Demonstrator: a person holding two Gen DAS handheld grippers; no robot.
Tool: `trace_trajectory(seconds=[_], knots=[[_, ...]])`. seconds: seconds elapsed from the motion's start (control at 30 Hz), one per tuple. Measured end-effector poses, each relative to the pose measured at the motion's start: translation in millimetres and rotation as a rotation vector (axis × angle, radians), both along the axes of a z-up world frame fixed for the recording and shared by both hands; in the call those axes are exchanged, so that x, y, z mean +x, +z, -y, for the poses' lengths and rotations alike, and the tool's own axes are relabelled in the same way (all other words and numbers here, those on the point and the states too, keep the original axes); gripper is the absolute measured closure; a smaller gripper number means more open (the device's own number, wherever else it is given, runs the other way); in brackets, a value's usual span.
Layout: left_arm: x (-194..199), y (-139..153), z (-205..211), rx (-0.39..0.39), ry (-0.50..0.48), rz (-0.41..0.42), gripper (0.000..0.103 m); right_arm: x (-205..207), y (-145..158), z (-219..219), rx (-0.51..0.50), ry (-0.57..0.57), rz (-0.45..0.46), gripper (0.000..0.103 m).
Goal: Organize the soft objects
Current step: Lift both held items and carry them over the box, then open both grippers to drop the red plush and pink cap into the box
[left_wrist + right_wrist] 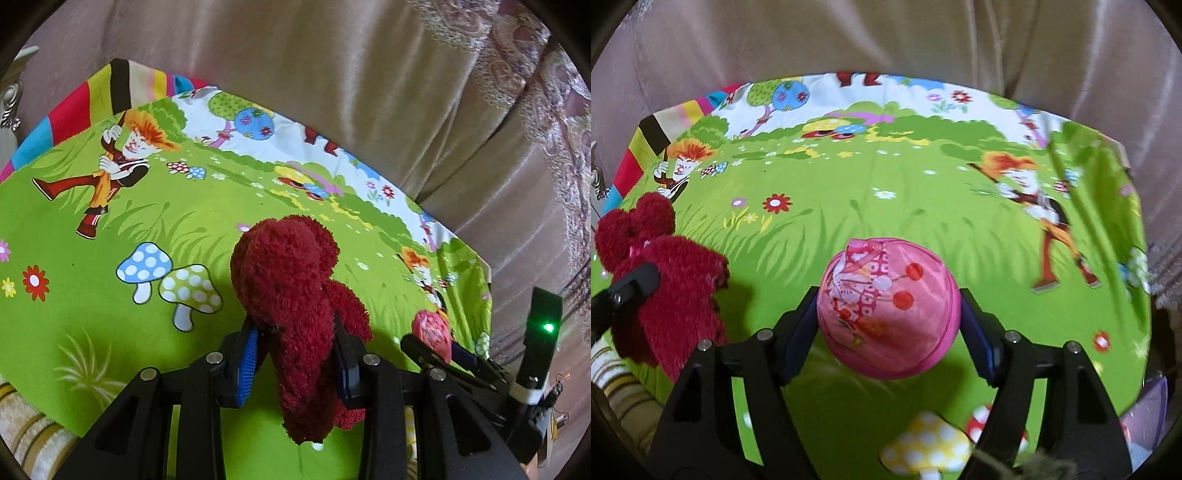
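my left gripper [295, 347] is clamped on the dark red plush toy [291, 295], held above the green cartoon sheet [110, 221]. my right gripper [888, 321], just to its right, grips the pink fabric ball [890, 310] over the same sheet.

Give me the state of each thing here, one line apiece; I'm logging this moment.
Red plush toy: gripped, lifted off the cloth.
Pink ball: gripped, held above the cloth.
Left tool: shut on the red plush toy.
Right tool: shut on the pink ball.
Cartoon cloth: spread flat on the sofa.
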State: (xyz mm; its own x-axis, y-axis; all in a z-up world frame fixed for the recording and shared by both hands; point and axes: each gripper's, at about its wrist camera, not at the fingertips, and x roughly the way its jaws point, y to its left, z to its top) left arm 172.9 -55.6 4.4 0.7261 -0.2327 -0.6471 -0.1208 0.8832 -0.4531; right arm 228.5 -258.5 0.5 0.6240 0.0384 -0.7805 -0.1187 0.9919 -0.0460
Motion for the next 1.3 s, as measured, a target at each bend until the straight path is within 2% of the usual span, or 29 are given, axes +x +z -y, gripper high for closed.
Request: trace_trajectory(seconds=[0.27, 0.5, 0.67, 1.0, 1.13, 1.27, 1.3], knots=[[-28, 18, 36, -0.035, -0.119, 0.023, 0.067, -64, 25, 45, 0.008, -0.085, 0.03, 0.028], [-57, 30, 93, -0.074, -0.316, 0.014, 0.067, -134, 46, 102, -0.012, -0.217, 0.052, 0.028], [-74, 31, 137, -0.109, -0.449, -0.025, 0.066, -180, 58, 144, -0.03, -0.31, 0.066, 0.028], [-109, 25, 230, -0.089, -0.688, -0.095, 0.064, -245, 71, 204, -0.041, -0.456, 0.08, 0.028], [-118, 23, 253, -0.067, -0.733, -0.109, 0.053, -260, 73, 218, -0.039, -0.494, 0.085, 0.028], [-125, 26, 261, -0.027, -0.761, -0.101, 0.033, -271, 75, 227, -0.036, -0.53, 0.088, 0.025], [-127, 27, 261, -0.02, -0.766, -0.097, 0.032, -274, 76, 228, -0.034, -0.539, 0.091, 0.023]])
